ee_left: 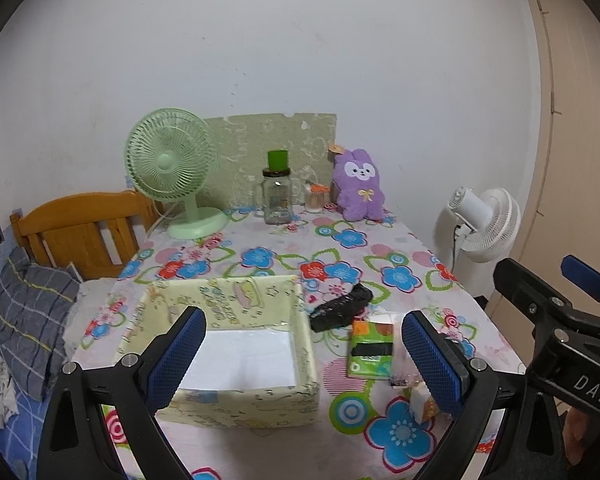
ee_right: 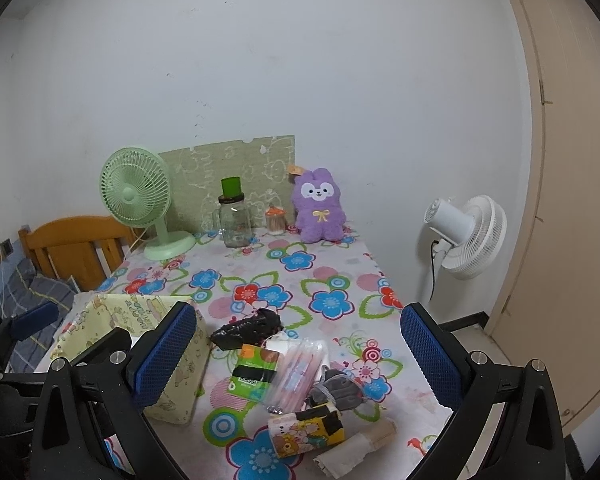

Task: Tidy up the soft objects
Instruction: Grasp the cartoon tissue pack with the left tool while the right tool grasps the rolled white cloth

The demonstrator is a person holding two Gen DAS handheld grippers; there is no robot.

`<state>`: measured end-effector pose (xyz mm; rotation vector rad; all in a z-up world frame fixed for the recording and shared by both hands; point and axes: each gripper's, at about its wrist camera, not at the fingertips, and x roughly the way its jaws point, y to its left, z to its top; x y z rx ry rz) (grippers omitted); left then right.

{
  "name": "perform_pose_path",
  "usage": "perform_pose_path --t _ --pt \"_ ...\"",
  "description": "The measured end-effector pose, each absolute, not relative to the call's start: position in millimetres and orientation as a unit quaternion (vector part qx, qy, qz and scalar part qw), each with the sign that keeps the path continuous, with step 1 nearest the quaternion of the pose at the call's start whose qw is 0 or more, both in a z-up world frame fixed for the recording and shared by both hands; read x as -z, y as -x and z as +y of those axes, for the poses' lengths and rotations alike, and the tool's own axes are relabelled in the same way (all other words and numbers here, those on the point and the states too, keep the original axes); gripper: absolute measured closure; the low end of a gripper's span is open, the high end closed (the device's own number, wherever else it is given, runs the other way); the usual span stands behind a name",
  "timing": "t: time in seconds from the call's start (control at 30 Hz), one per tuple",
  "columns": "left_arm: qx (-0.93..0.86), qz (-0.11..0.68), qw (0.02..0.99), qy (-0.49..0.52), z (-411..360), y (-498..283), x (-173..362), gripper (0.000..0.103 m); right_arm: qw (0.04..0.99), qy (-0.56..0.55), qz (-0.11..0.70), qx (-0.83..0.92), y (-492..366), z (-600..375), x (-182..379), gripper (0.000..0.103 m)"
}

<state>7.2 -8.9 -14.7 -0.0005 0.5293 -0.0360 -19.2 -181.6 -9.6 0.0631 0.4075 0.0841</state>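
Observation:
A pale yellow fabric storage box [ee_left: 236,300] [ee_right: 180,380] with a bare white bottom sits on the flowered table. Right of it lie a crumpled black bag [ee_left: 340,308] [ee_right: 246,330], a green tissue pack [ee_left: 370,350] [ee_right: 252,374], a clear packet of pink items [ee_right: 296,376], a grey pouch [ee_right: 338,390] and a cartoon-printed tissue pack [ee_right: 306,430]. A purple plush rabbit [ee_left: 360,186] [ee_right: 319,208] stands at the far edge. My left gripper [ee_left: 304,360] hovers open over the box. My right gripper [ee_right: 298,356] hovers open above the pile.
At the back stand a green desk fan [ee_left: 172,168] [ee_right: 140,204], a glass jar with a green cup [ee_left: 278,196] [ee_right: 234,216] and a toothpick jar [ee_right: 275,220]. A white floor fan [ee_right: 466,236] is right of the table, a bed with wooden headboard [ee_left: 80,228] left.

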Motion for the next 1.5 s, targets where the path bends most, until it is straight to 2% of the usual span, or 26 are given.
perform_pose_path --t 0.93,1.37,1.5 --pt "0.107 0.325 0.939 -0.033 -80.7 -36.9 101.4 0.007 0.962 -0.054 0.266 0.021 -0.2 -224.9 100.5 0.009" --pt "0.136 0.351 0.925 -0.063 -109.8 -40.5 141.0 0.008 0.951 -0.063 0.300 0.038 -2.4 -239.9 146.2 0.009" --pt "0.141 0.366 0.918 -0.068 -117.8 -46.2 149.9 0.016 0.944 -0.073 0.320 0.035 -7.8 -245.0 158.6 0.013"
